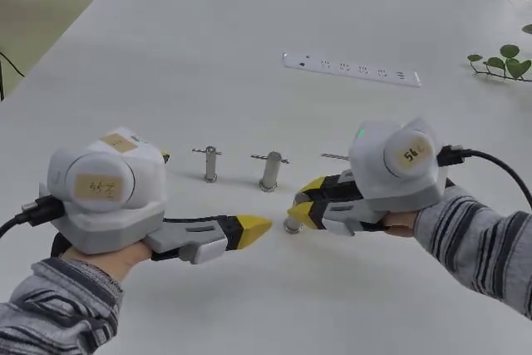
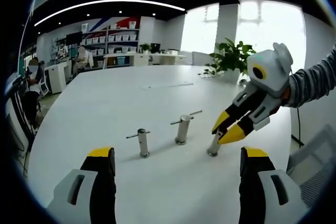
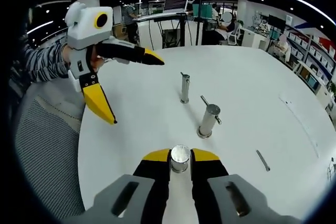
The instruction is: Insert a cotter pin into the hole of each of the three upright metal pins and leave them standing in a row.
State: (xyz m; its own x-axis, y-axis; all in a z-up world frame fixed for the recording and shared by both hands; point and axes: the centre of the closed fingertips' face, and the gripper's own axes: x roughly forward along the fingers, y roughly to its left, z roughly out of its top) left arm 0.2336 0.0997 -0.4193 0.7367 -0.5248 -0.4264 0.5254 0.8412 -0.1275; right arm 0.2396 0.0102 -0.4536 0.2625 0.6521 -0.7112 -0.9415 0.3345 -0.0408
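**Third pin held, its cotter not yet in**

Your left gripper point(image 3: 134, 90) hangs wide open, empty. Your right gripper point(image 1: 296, 207) is clamped on the third metal pin point(image 1: 293, 224), upright. Beyond stand the middle pin point(image 1: 269, 171) and the end pin point(image 1: 210, 164), both cottered. Farthest lies the loose cotter pin point(image 1: 335, 156). Next, probably: fetch it left-handed and align it with the hole.

Left gripper point(image 2: 177, 155) low at near left, pointed right, jaws spread wide, gripped from below by left hand point(image 1: 100, 259) in a striped sleeve. Right gripper point(image 1: 299, 205) opposite, pointed left, jaws closed against a metal pin point(image 3: 180, 156), held by right hand point(image 1: 401, 222). Tips of the two near each other, apart.
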